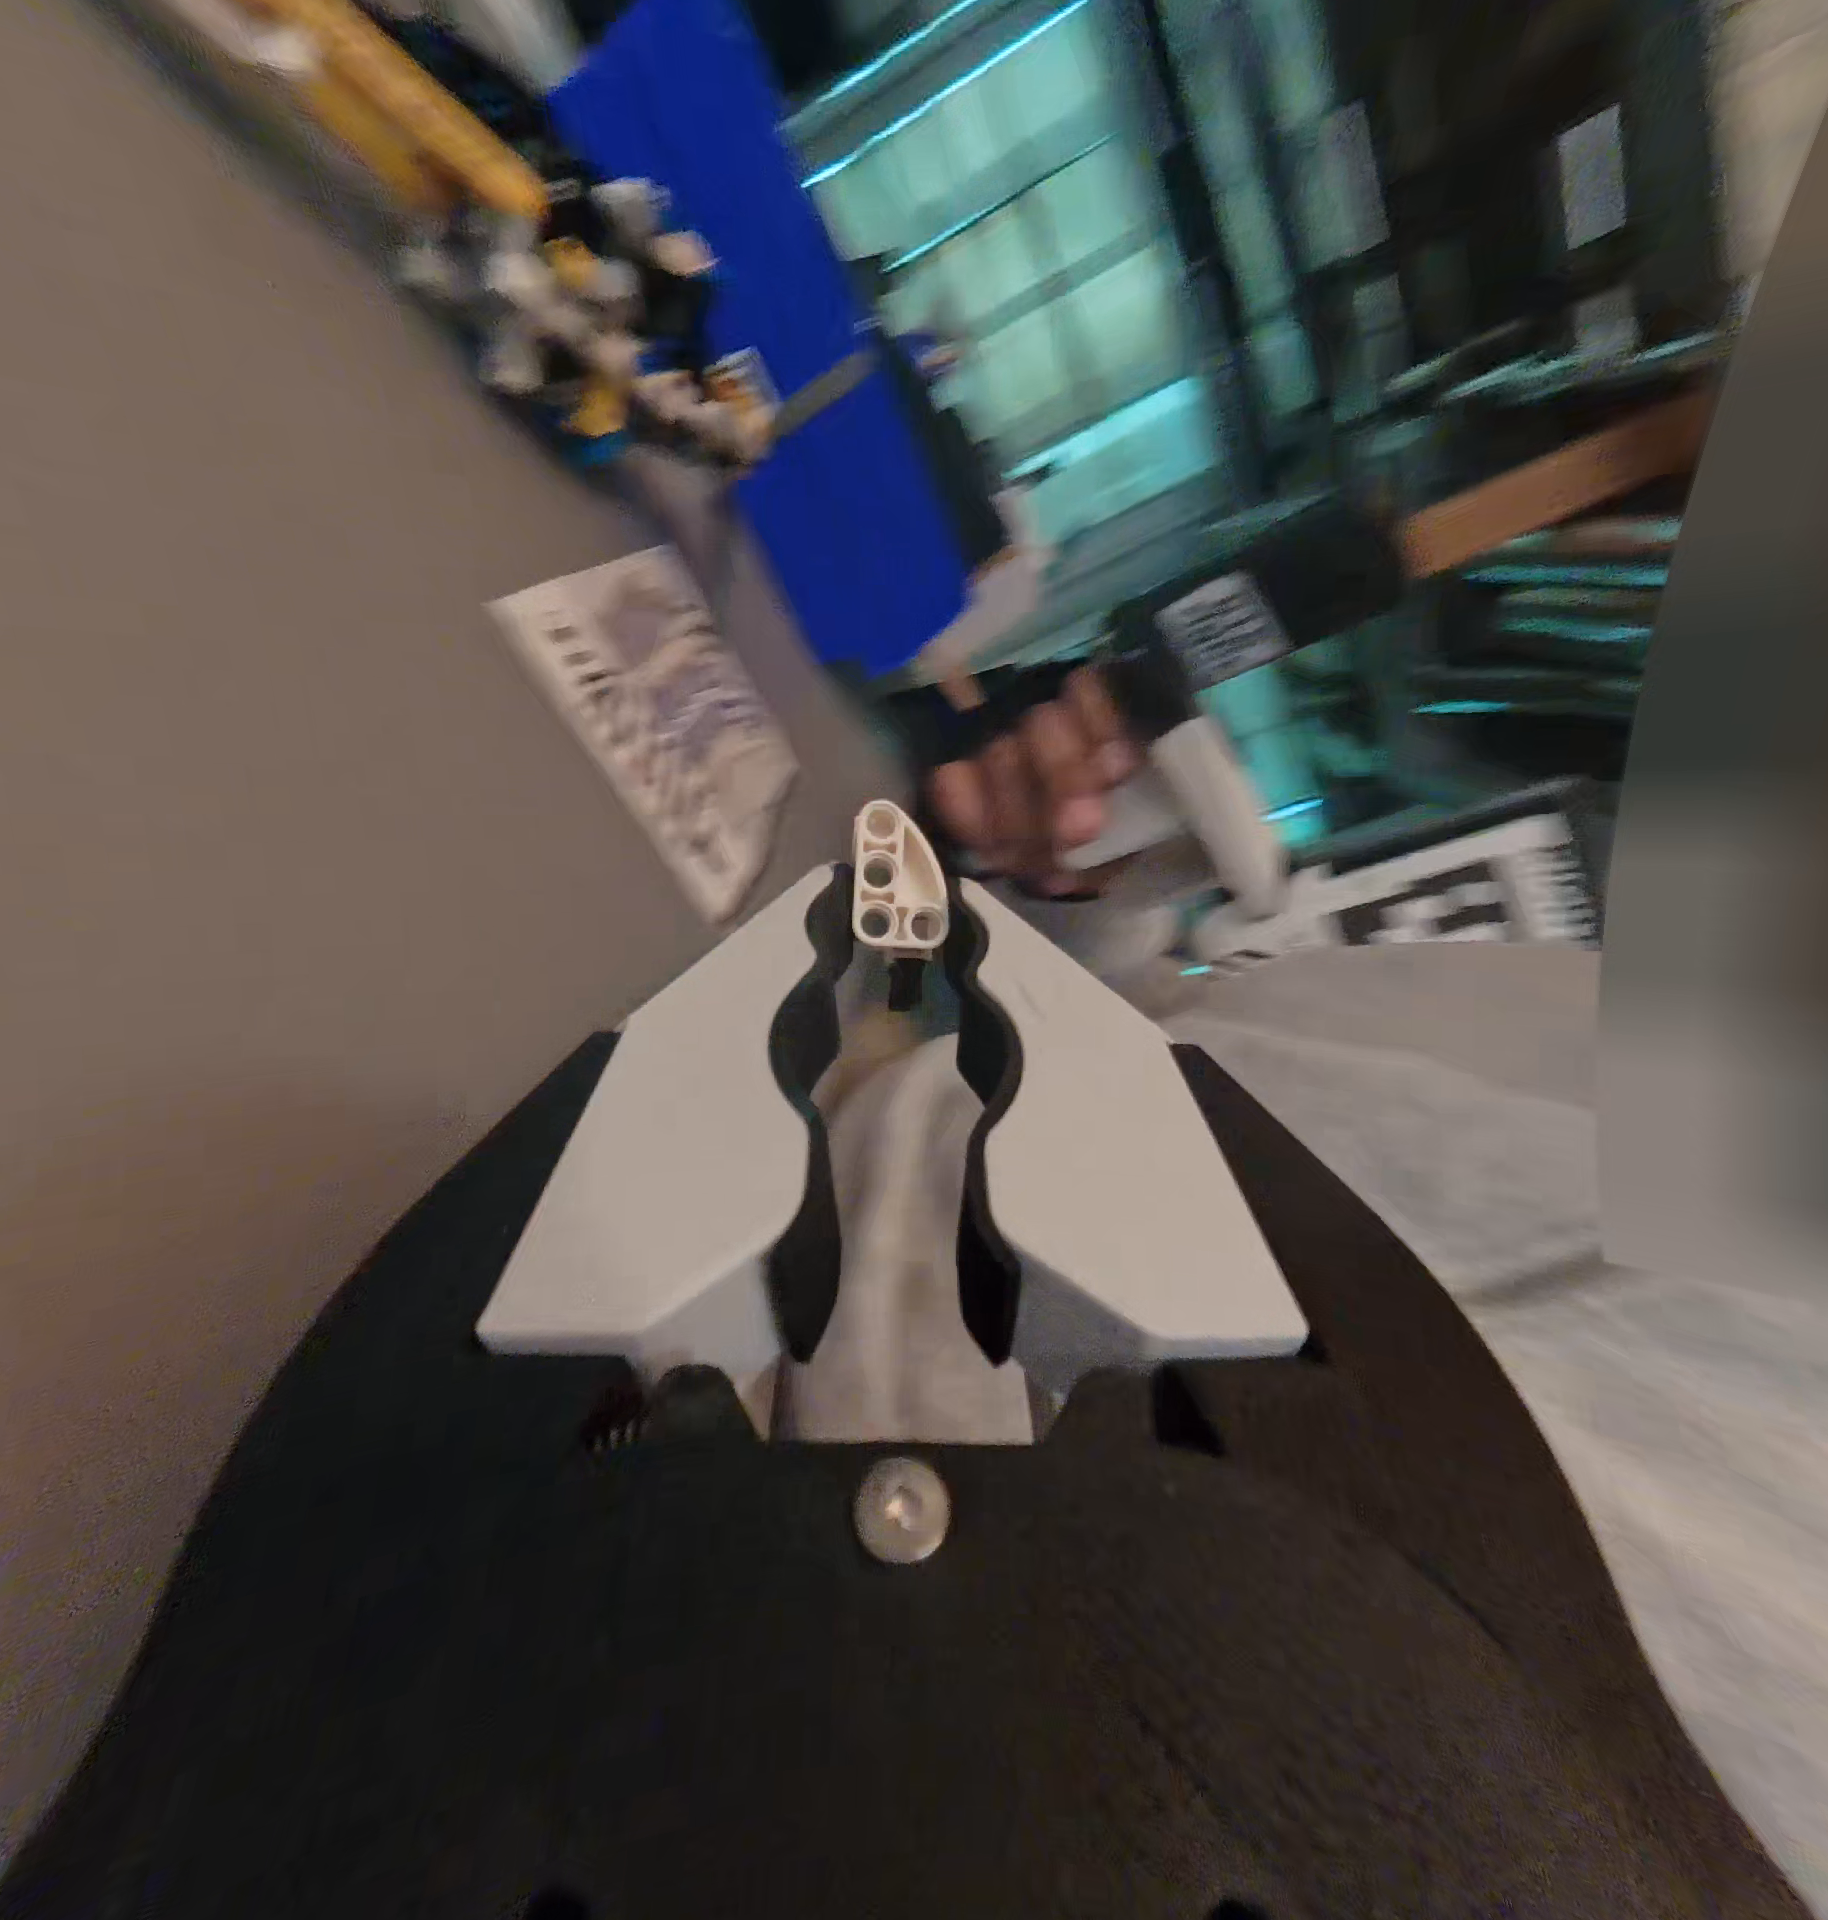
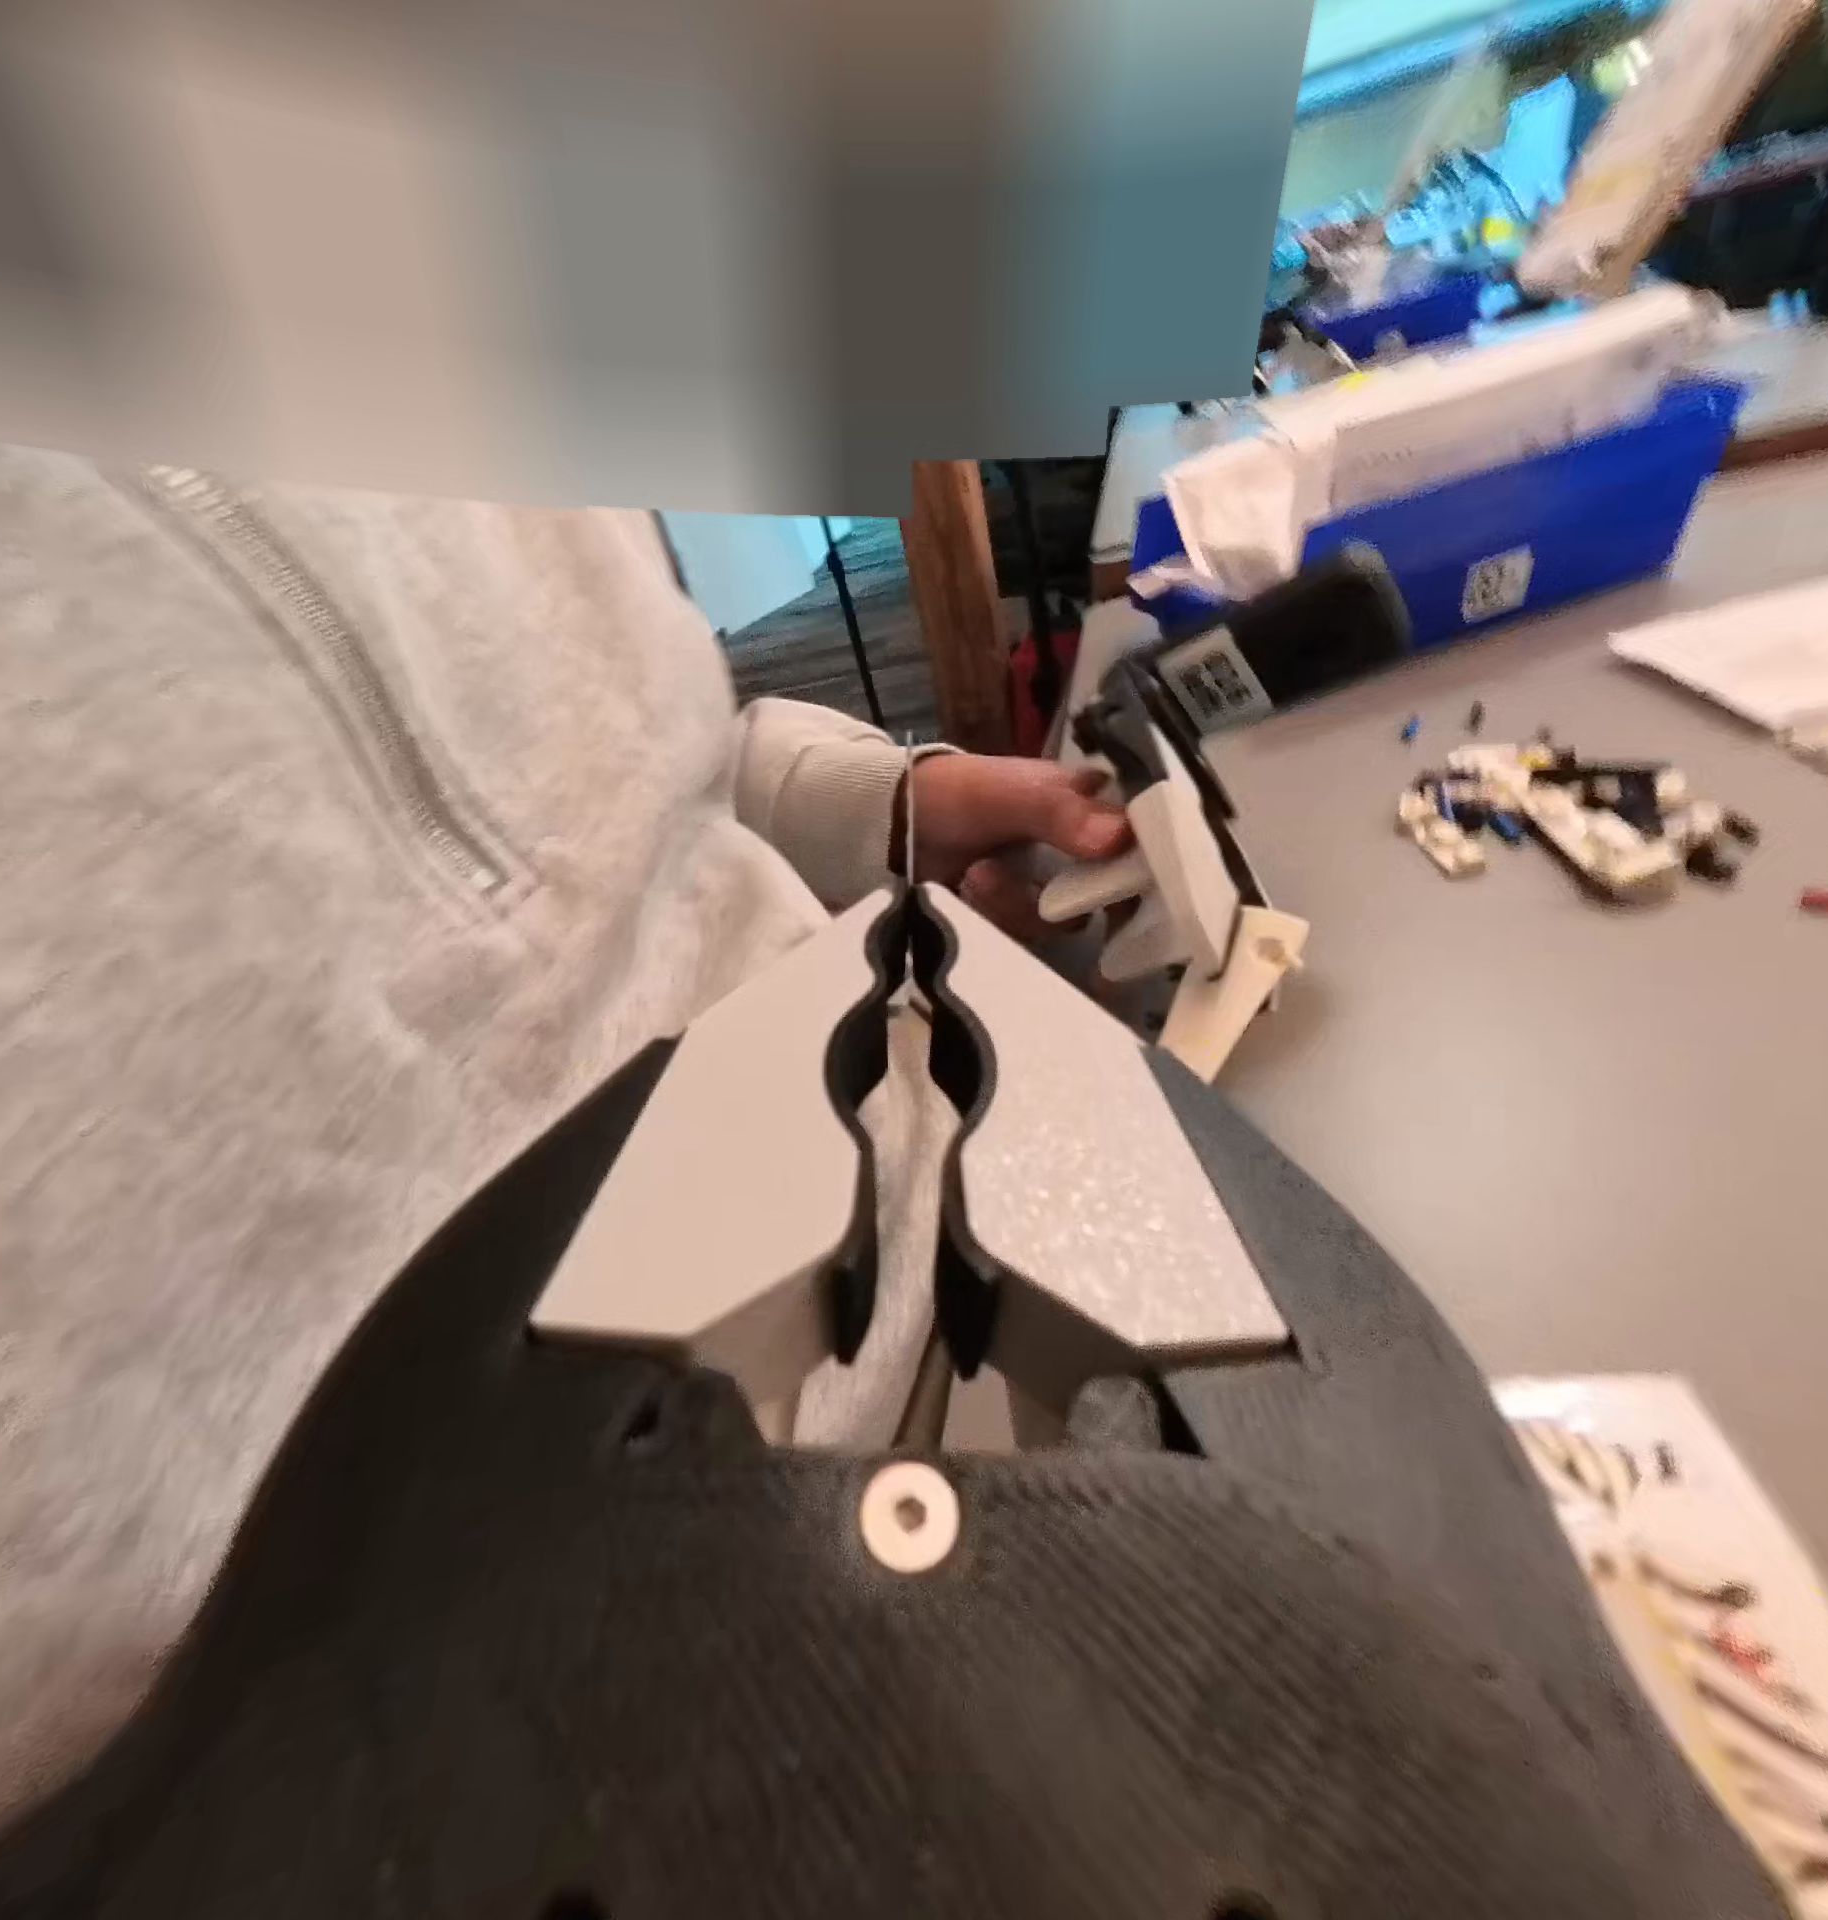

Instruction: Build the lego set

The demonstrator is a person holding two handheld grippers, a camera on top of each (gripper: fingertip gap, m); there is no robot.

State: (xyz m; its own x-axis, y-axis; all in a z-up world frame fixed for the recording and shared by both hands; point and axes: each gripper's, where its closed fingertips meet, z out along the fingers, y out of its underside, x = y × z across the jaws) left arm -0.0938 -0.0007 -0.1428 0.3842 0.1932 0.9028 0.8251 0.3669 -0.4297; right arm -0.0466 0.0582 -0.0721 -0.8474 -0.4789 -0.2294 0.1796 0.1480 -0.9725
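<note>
Two grippers [image 1: 894, 914] [image 2: 908, 904], one white holed piece [image 1: 894, 878], one brick pile [image 2: 1575, 821], one blue bin [image 2: 1554, 520] — two printed sheets [image 1: 650, 717] [image 2: 1720, 1621].

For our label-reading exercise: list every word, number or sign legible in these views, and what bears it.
No text is legible in either view.
White printed paper sheet on the grey table: blurred.
White sticker on the blue plastic bin: a square code, too small.
White illustrated paper sheet at lower right: blurred.
</note>
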